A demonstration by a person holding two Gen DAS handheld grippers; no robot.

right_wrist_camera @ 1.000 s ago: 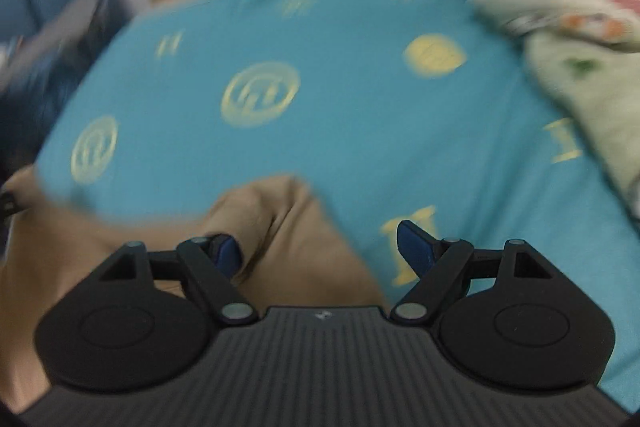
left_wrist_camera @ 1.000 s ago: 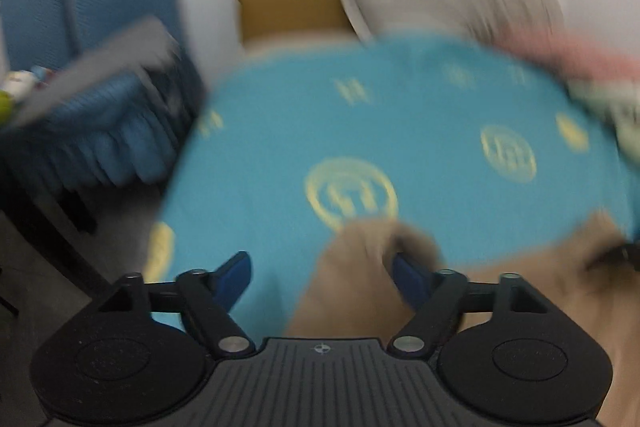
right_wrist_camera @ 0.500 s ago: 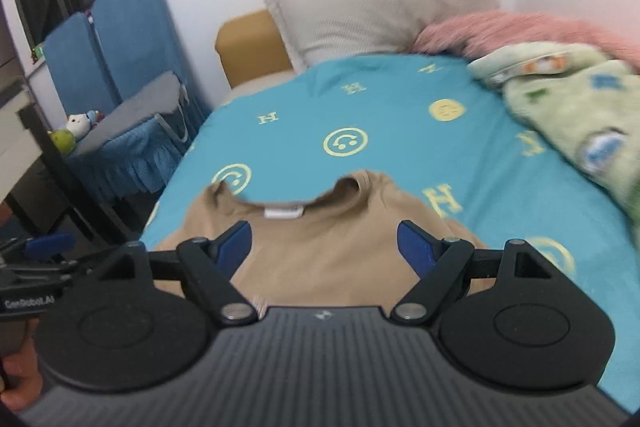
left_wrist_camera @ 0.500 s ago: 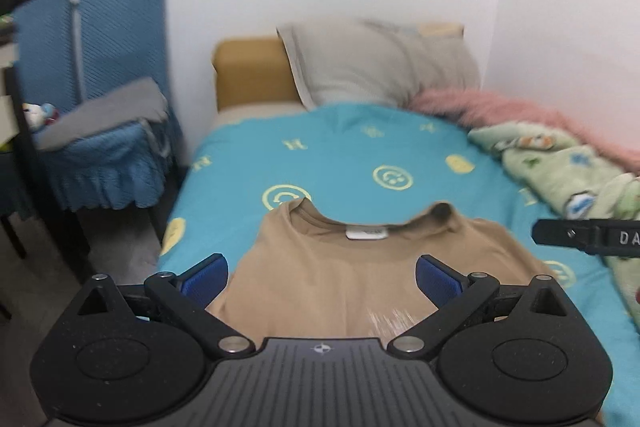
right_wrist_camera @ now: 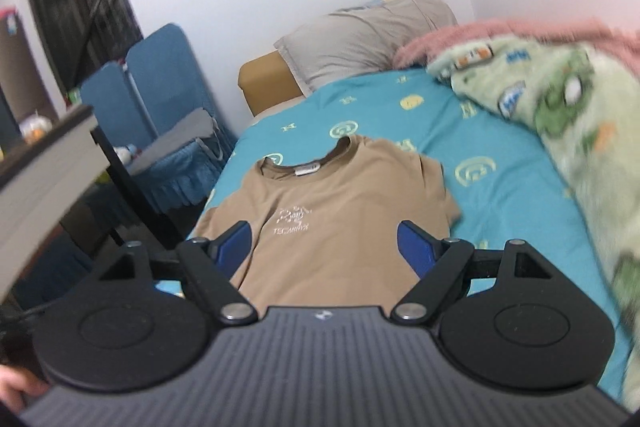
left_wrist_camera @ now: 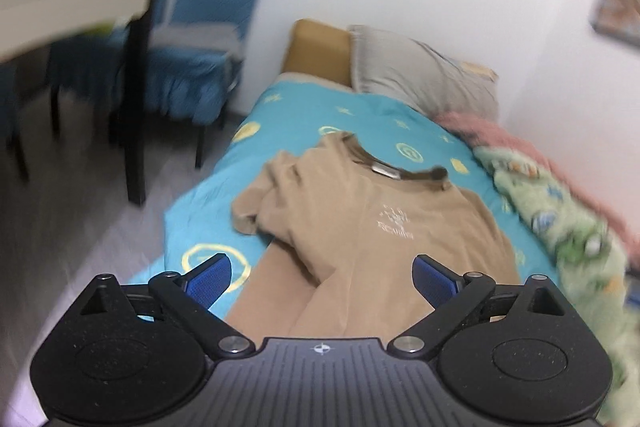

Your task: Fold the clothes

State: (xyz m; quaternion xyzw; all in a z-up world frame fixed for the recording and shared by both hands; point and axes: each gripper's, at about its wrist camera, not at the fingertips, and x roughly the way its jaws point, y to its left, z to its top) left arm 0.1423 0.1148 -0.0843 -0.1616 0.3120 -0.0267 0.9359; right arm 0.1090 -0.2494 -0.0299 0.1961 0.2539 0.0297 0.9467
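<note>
**Tan T-shirt spread on the bed, both grippers empty**

Turquoise bedding with yellow smiley prints covers the bed (right_wrist_camera: 500, 227), and the tan T-shirt (right_wrist_camera: 340, 227) lies on it front-up, collar toward the grey pillow (right_wrist_camera: 360, 39). From my left view the shirt's left sleeve is bunched and rumpled near the bed's edge; the rest lies mostly flat. My left gripper (left_wrist_camera: 322, 275) hangs above the shirt's lower part with its blue fingers spread wide, holding nothing. My right gripper (right_wrist_camera: 324, 247) is likewise spread wide above the hem, touching no cloth. A green patterned blanket (right_wrist_camera: 560, 115) and a pink one (right_wrist_camera: 460, 35) are heaped along the wall side. Blue-covered chairs (right_wrist_camera: 160, 99) stand beside the bed.
</note>
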